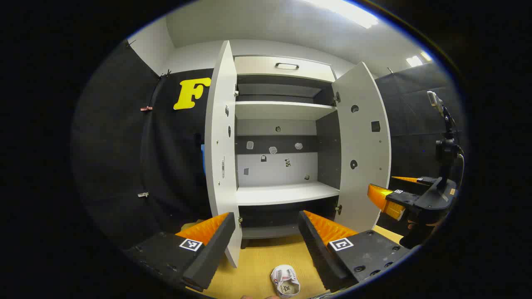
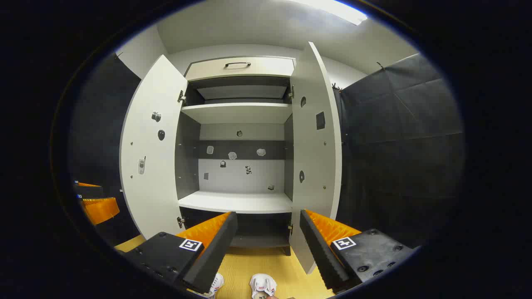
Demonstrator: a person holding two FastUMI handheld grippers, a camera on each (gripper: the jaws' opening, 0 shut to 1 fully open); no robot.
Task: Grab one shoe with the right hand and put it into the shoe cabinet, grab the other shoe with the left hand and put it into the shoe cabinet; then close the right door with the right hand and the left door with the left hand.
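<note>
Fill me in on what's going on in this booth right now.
A person holds a two-finger gripper in each hand, facing a shoe cabinet whose left door and right door both stand open. Its shelves look bare. Two shoes, one beside the other, sit on the wooden floor in front, ungrasped. The left gripper and right gripper are open and hold nothing, so the task seems to be at its start: no shoe is stored, no door closed.

No readable text, brand or number anywhere. Just square coded tags on gripper fingers (image 1: 190, 244) (image 2: 343, 243); stickers on cabinet (image 1: 282, 166) back wall and marks on shoe (image 1: 285, 280) too small to read.
</note>
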